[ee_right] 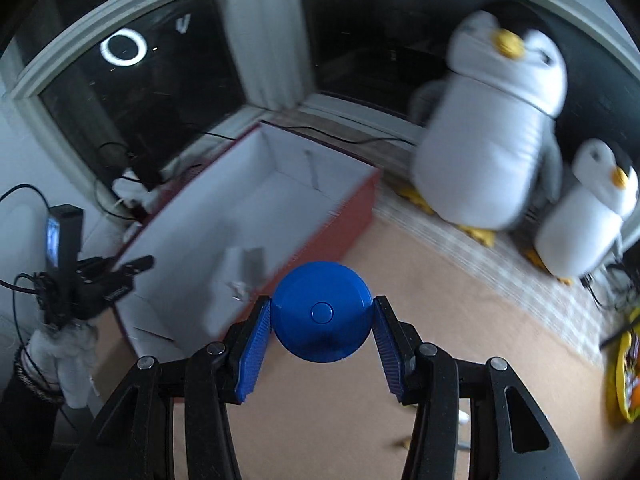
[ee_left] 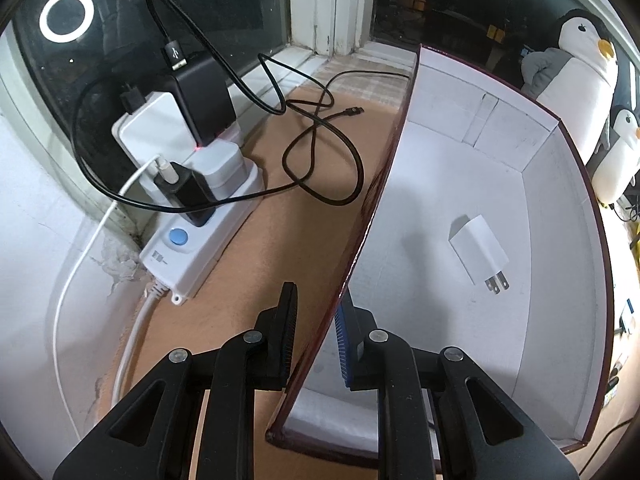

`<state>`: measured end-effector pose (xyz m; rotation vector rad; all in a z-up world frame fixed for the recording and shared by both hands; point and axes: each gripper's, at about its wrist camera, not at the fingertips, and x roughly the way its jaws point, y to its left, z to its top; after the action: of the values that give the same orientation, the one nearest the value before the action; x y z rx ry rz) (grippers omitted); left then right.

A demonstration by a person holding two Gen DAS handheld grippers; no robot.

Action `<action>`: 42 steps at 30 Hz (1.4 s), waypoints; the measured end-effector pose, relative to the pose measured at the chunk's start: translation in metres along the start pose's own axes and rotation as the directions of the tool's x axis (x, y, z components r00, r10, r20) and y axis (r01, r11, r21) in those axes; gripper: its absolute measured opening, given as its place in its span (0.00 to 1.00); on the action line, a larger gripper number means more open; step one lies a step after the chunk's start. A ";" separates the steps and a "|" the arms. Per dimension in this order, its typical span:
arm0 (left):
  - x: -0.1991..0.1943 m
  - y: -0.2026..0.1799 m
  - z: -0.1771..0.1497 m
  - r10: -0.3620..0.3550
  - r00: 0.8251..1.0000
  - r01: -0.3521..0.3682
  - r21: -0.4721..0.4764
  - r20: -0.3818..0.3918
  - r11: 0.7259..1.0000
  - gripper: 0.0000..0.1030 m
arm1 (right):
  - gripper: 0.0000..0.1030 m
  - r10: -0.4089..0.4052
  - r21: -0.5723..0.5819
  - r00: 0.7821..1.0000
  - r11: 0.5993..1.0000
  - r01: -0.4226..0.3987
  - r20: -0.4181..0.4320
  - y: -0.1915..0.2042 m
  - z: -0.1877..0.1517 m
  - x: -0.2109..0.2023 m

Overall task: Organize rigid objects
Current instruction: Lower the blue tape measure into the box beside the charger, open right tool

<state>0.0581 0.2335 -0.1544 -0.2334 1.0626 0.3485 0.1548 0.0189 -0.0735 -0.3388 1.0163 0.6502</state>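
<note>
By the dark window (ee_right: 132,92), the left gripper (ee_left: 316,332) is pinching the box (ee_left: 460,168) wall, steadying it; the right gripper (ee_right: 322,336) is clasping a blue cap (ee_right: 322,312) beside the box, likely bound inside.

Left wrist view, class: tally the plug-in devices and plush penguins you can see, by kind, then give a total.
White wall charger in the box: 1
Adapters plugged into the power strip: 3
Power strip: 1
Plush penguins: 2
Total: 7

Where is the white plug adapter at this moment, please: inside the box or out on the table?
Inside: the white plug adapter lies flat on the white floor of the box, prongs pointing toward the camera.
</note>
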 end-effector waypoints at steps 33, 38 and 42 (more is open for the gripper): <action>0.006 0.003 -0.002 -0.023 1.000 0.023 -0.014 -0.004 1.000 0.15 | 0.45 -0.026 -0.273 0.965 0.961 -0.047 -0.260 0.120 0.016 0.144; 0.006 0.003 -0.001 -0.024 1.000 0.024 -0.019 -0.008 1.000 0.15 | 0.48 -0.010 -0.249 0.970 0.967 -0.052 -0.241 0.117 0.019 0.136; 0.005 0.003 -0.002 -0.022 1.000 0.022 -0.020 -0.011 1.000 0.15 | 0.48 0.025 -0.219 0.977 0.973 -0.072 -0.210 0.114 0.020 0.118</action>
<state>0.0576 0.2366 -0.1601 -0.2645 1.0672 0.3385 0.1380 0.1577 -0.1622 -0.5915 1.1533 0.7897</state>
